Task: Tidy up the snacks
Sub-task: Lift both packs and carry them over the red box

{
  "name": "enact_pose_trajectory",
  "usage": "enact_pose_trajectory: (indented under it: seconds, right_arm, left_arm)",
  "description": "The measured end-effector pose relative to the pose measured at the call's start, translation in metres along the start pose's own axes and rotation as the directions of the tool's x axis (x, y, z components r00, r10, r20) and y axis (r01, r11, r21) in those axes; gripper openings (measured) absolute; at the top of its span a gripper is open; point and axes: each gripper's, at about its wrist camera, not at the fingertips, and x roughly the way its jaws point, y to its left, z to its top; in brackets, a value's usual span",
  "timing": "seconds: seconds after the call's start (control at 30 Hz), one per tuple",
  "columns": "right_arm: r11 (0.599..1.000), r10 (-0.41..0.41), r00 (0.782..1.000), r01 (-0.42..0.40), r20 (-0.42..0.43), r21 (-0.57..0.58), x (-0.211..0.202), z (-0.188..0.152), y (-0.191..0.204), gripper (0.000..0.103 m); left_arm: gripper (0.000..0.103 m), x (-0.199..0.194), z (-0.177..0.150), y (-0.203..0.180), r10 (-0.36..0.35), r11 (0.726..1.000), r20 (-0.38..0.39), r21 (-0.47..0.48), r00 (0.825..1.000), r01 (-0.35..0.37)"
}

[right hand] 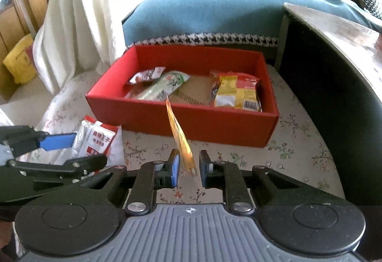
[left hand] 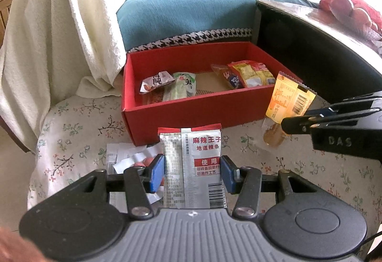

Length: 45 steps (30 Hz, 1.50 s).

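A red cardboard box (right hand: pixel 181 118) is seen just ahead of both tongs, open at the top, resting on a floral-patterned cushion (left hand: pixel 78 133). Inside it, toward the left, a crumpled red-and-white snack packet (right hand: pixel 146 75) and a green-and-white packet (right hand: pixel 167 84) are laid together; toward the right, a yellow-and-red packet (right hand: pixel 236 92) is laid over another wrapper. Bare cardboard floor is visible between the two groups.

The left tongs (left hand: pixel 193 174) are tilted downward and are clenched on a silver-and-red spicy strip packet (left hand: pixel 191 166), which is held upright between the blue pads, short of the box's near wall. The right tongs (right hand: pixel 188 170) are likewise angled downward. An orange snack sachet (right hand: pixel 179 133) stands edge-on between their pads; a gap shows at the right pad, and whether the sachet is pinched cannot be told from the right wrist view. In the left wrist view the same sachet (left hand: pixel 290 100) is seen held up off the cushion at the tips of the right tongs, in front of the box's right corner.

Below and left of the left tongs, white wrappers (left hand: pixel 126 159) lie on the cushion. Beyond the box, a teal sofa (left hand: pixel 181 13) is seen, with a cream blanket (left hand: pixel 59 30) draped at the left. A dark bench (left hand: pixel 310 47) stands to the right of the box, with a red bag of fruit (left hand: pixel 346 6) on it.
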Motion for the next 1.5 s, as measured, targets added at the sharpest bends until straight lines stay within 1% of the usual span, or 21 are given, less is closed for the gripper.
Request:
enact_pose_trajectory:
  seconds: [0.2,0.3,0.33,0.37,0.47,0.63,0.7,0.77,0.9,1.1,1.3,1.5]
  right_arm:
    - [1.000,0.006,1.000,-0.006,-0.007,0.016,0.014,0.004,0.002,0.024]
    - [1.000,-0.009,1.000,0.009,-0.007,0.029,0.024,0.008,0.002,0.024]
    - [0.999,-0.012,1.000,0.012,-0.011,0.033,0.027,0.008,0.002,0.023]
    - [0.999,-0.012,1.000,0.013,-0.013,0.044,0.029,0.008,0.001,0.019]
    - [0.994,0.030,0.999,-0.027,-0.024,0.103,0.028,0.010,-0.005,0.013]
    - [0.966,0.106,0.994,-0.094,-0.038,0.241,0.027,0.009,-0.027,0.013]
    - [0.944,0.153,0.988,-0.137,-0.031,0.300,0.025,0.008,-0.036,0.013]
    - [0.929,0.177,0.984,-0.162,-0.015,0.333,0.021,0.008,-0.042,0.012]
    - [0.912,0.215,0.976,-0.211,0.028,0.353,0.011,0.011,-0.045,0.012]
    - [0.903,0.242,0.969,-0.246,0.055,0.351,0.005,0.017,-0.044,0.012]
    - [0.891,0.272,0.959,-0.283,0.083,0.355,0.001,0.023,-0.044,0.012]
    - [0.879,0.286,0.951,-0.310,0.120,0.363,-0.003,0.028,-0.047,0.013]
  left_arm:
    - [0.043,0.002,-0.001,-0.004,-0.002,1.000,-0.002,0.005,1.000,0.002]
    - [0.043,0.005,-0.001,-0.004,0.000,1.000,-0.008,-0.002,1.000,0.000]
    - [0.043,0.005,0.000,-0.003,-0.001,1.000,-0.010,-0.004,1.000,0.001]
    - [0.043,0.005,0.000,-0.003,-0.003,1.000,-0.011,-0.006,1.000,0.003]
    - [0.043,0.004,0.000,-0.001,-0.004,1.000,-0.012,-0.010,1.000,0.004]
    - [0.043,0.003,0.001,0.000,-0.014,1.000,-0.006,-0.018,1.000,0.014]
    - [0.043,0.003,0.001,-0.001,-0.016,1.000,-0.003,-0.019,1.000,0.016]
    - [0.043,0.002,0.002,0.000,-0.019,1.000,0.001,-0.023,1.000,0.019]
    - [0.043,0.002,0.005,0.002,-0.016,0.999,0.015,-0.038,1.000,0.017]
    - [0.043,0.001,0.015,0.007,-0.002,0.998,0.051,-0.067,0.999,0.005]
    - [0.043,0.000,0.019,0.006,0.011,0.998,0.074,-0.059,0.997,-0.006]
    - [0.043,-0.006,0.024,0.005,0.017,0.998,0.117,-0.058,0.993,-0.010]
